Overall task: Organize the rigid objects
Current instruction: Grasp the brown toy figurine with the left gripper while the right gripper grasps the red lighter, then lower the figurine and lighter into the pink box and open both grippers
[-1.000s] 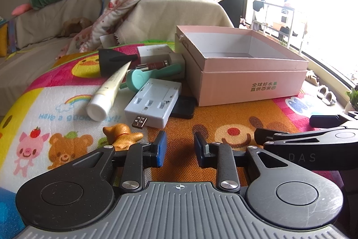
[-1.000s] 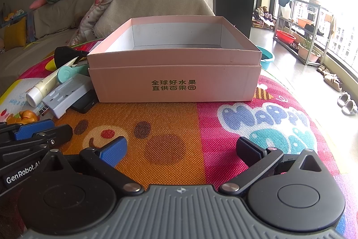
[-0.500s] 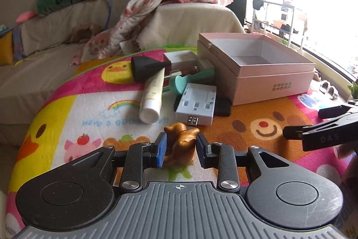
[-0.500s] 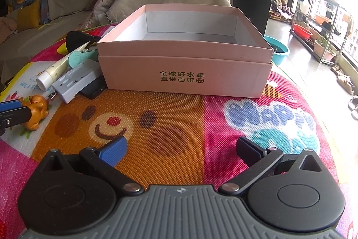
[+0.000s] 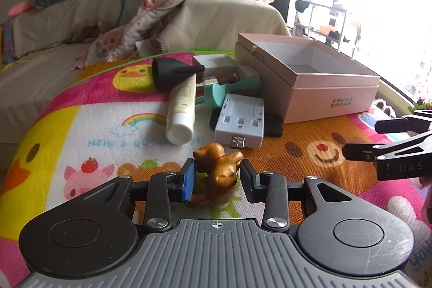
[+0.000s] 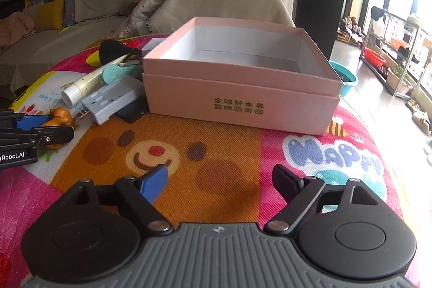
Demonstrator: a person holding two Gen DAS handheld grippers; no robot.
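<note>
A small brown toy dog [image 5: 218, 172] stands on the colourful play mat, between the fingers of my left gripper [image 5: 217, 180]. Its jaws are opening and the pads sit just beside the toy without clearly pressing it. The right wrist view shows the same toy [image 6: 60, 115] and left gripper [image 6: 46, 126] at the far left. My right gripper [image 6: 218, 180] hovers over the mat in front of the open pink box [image 6: 243, 104]. Its jaws are closing with nothing between them. The box is empty inside.
Left of the pink box [image 5: 332, 88] lie a white USB hub [image 5: 240, 123], a cream tube [image 5: 182, 104], a teal item [image 5: 216, 95], a black funnel-shaped piece [image 5: 167, 72] and a flat black device [image 5: 272, 123]. A blanket-covered sofa stands behind.
My left gripper has come up to the toy dog and widened its jaws around it. The right gripper's jaws have narrowed and the view has rolled slightly.
</note>
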